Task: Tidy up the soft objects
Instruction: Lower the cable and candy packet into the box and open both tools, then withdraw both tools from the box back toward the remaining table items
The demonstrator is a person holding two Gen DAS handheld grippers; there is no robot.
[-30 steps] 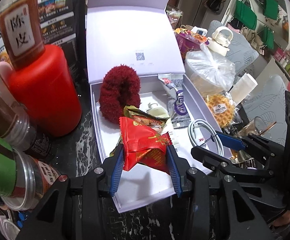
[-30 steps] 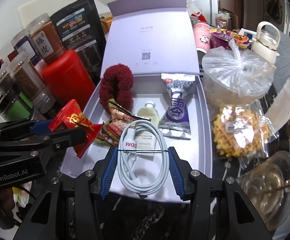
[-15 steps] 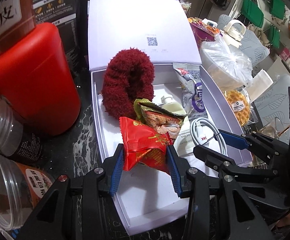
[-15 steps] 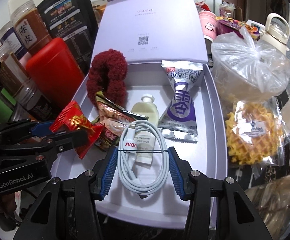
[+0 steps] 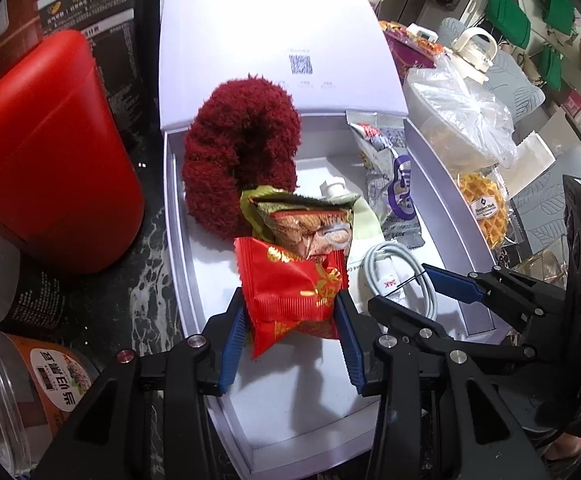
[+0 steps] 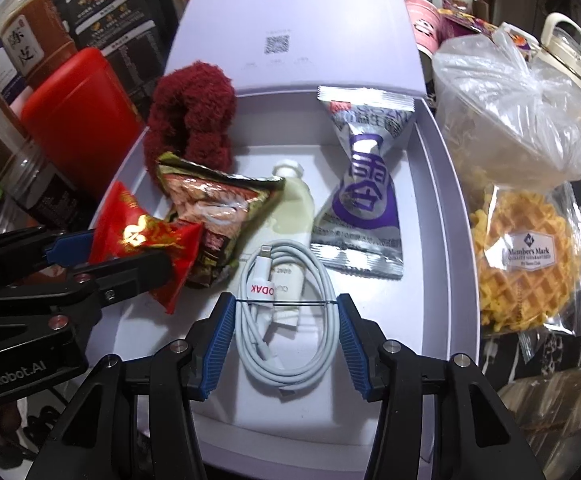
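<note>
An open lavender box (image 5: pixel 290 404) (image 6: pixel 430 240) lies below both grippers. My left gripper (image 5: pixel 290 304) (image 6: pixel 122 248) is shut on a red snack packet (image 5: pixel 290 280) (image 6: pixel 142 236), held low over the box's left part. My right gripper (image 6: pixel 285 304) (image 5: pixel 410 292) is shut on a coiled white cable (image 6: pixel 286 380) (image 5: pixel 390 276) over the box's near middle. Inside the box lie a dark red fuzzy scrunchie (image 5: pixel 242 160) (image 6: pixel 190 120), a green-brown snack packet (image 5: pixel 310 220) (image 6: pixel 210 200), a small cream bottle (image 6: pixel 294 196) and a purple-silver packet (image 6: pixel 362 200).
A red canister (image 5: pixel 50 152) and several jars (image 5: pixel 30 380) crowd the box's left side. On the right sit a bagged waffle (image 6: pixel 522 264) and a container in a clear plastic bag (image 6: pixel 510 112). The box's raised lid (image 6: pixel 290 40) closes off the back.
Both grippers have sunk closer to the box, each still holding its item. The box's contents have not moved.
</note>
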